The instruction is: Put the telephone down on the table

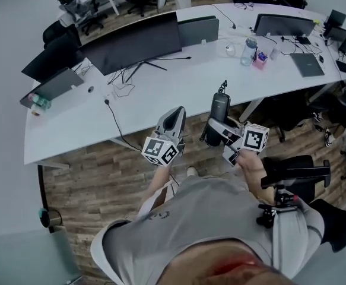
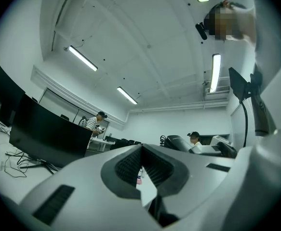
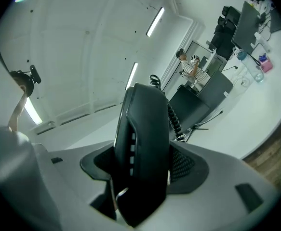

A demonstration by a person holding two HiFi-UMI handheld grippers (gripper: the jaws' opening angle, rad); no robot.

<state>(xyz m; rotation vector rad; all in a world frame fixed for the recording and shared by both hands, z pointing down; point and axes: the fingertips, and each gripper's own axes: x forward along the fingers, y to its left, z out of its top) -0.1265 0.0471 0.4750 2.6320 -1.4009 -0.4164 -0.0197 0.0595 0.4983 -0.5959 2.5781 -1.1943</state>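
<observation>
The telephone (image 1: pixel 219 107) is a black handset with a coiled cord (image 1: pixel 223 88) at its top end. My right gripper (image 1: pixel 218 127) is shut on its lower part and holds it upright above the near edge of the white table (image 1: pixel 161 94). In the right gripper view the handset (image 3: pixel 147 124) stands on edge between the two dark pads (image 3: pixel 184 163), and the coiled cord (image 3: pixel 175 120) runs behind it. To its left, my left gripper (image 1: pixel 177 111) is shut with nothing in it, also near the table's front edge. Its tips (image 2: pixel 141 148) meet and point up at the ceiling.
Dark monitors (image 1: pixel 134 43) stand along the middle of the table, with cables (image 1: pixel 122 85) in front of them. A water bottle (image 1: pixel 248 51), a pink item (image 1: pixel 260 59) and a laptop (image 1: pixel 306 64) lie at the far right. A black chair (image 1: pixel 297 174) stands at my right side.
</observation>
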